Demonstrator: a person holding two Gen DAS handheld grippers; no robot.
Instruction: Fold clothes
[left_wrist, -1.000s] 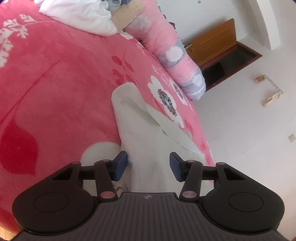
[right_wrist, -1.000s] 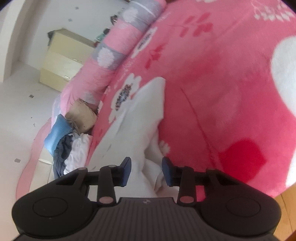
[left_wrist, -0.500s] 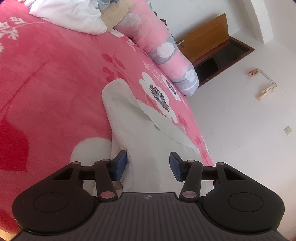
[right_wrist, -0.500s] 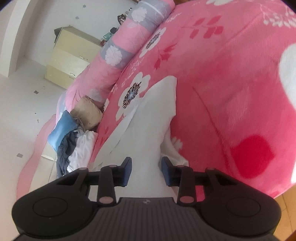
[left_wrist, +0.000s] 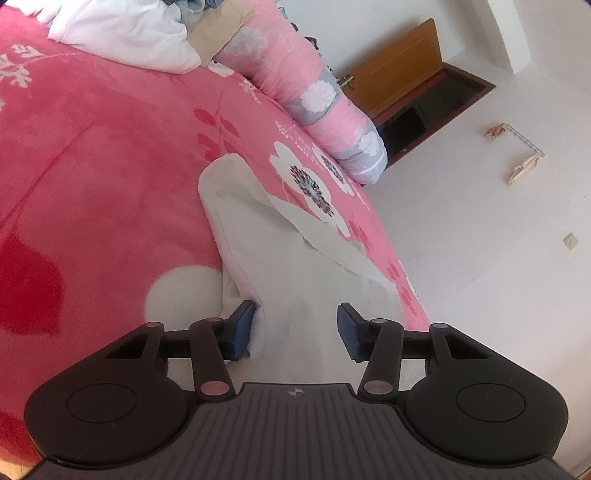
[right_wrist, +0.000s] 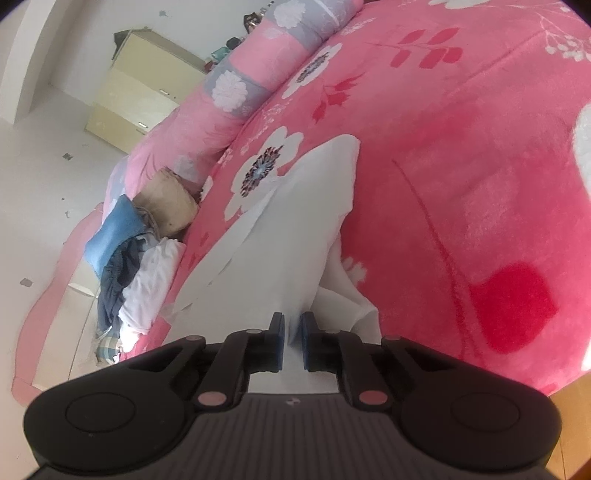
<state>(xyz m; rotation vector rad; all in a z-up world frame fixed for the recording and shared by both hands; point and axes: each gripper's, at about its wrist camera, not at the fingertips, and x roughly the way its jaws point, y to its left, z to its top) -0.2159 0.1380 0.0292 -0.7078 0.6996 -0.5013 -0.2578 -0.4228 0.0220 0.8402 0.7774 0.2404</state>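
A white garment lies stretched along the edge of a bed covered by a pink flowered blanket. My left gripper hovers over the garment's near end. Its jaws are closing, with the cloth between them and a fold brushing the left pad; the pads stand well apart. In the right wrist view the same white garment runs away from my right gripper. Its jaws are closing and have drawn nearly together, pinching a ridge of the cloth between the blue pads.
A pile of other clothes sits at the far end of the bed, also seen as the pile beside the bed edge. A pink and grey bolster lies along the bed. A wooden door and a pale cabinet stand by the white floor.
My right jaws have come together on the white garment. The left jaws have narrowed a little around the cloth. Both views have rolled slightly.
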